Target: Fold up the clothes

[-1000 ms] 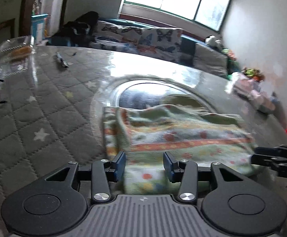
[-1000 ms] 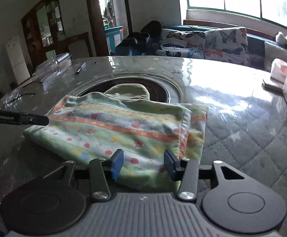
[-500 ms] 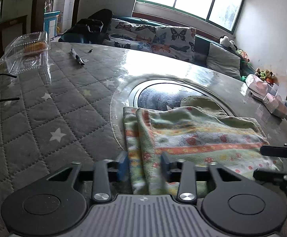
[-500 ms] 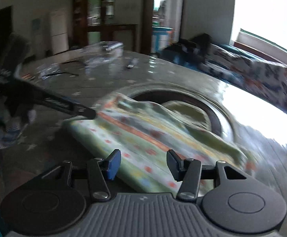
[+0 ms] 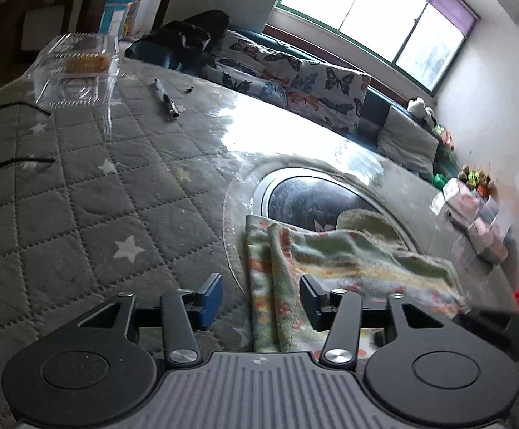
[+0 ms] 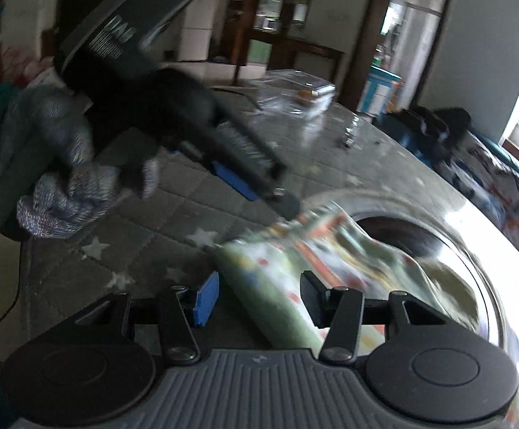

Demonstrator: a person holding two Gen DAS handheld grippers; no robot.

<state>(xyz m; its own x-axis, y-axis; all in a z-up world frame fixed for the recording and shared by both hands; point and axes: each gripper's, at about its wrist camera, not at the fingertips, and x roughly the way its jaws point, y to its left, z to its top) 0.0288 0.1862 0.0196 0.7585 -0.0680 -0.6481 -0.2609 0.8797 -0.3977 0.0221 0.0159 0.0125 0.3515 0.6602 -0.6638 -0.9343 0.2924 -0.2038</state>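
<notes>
The folded cloth (image 5: 334,268) lies on the counter (image 5: 80,186), long axis running rightward from the left tongs (image 5: 261,295), which are opening astride its short edge; right tongs (image 6: 259,295) spread, unpinched.

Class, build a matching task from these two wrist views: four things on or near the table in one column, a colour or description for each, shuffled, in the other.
Things:
1. folded cloth
2. clamshell box
3. sofa cushion
4. table cover

Descriptions:
A. butterfly print
B. grey quilt with white stars
C. clear plastic
D. green with orange stripes and dots

Pairs: 1-D, 2-C, 3-A, 4-B
</notes>
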